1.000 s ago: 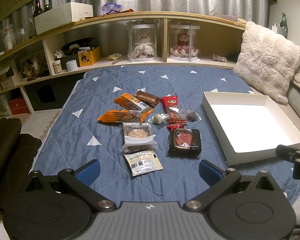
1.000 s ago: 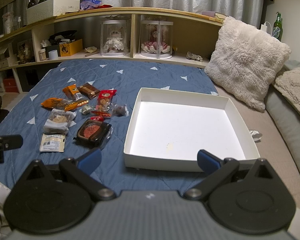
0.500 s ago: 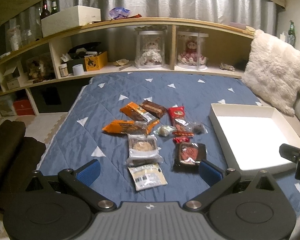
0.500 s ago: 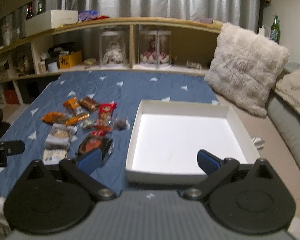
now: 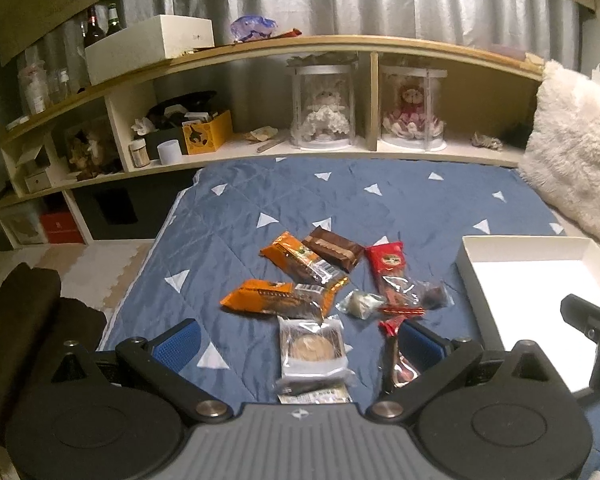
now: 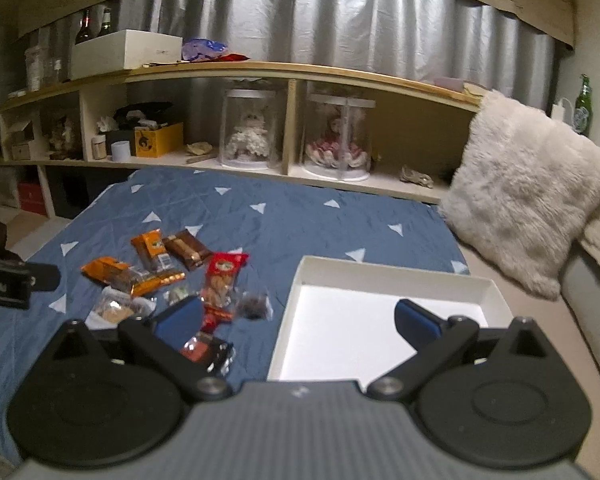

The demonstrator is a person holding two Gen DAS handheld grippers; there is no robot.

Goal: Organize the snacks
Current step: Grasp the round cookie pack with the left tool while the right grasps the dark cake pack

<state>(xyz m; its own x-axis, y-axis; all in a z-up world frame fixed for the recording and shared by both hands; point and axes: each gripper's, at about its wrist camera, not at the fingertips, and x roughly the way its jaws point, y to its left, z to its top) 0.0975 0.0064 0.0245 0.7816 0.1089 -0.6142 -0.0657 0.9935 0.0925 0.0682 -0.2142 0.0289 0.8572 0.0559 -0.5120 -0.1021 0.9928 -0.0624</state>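
— What are the grippers doing?
— The left gripper [image 5: 298, 346] is spread wide, holding nothing, over a clear cookie packet [image 5: 312, 350]. The right gripper [image 6: 298, 320] is likewise released, above the near edge of the white box [image 6: 384, 276].
— And the snacks?
— Scattered on the blue quilt [image 5: 340, 196] left of the box: orange wrappers [image 5: 276, 298], a brown bar [image 5: 334, 249], a red packet [image 5: 388, 262].
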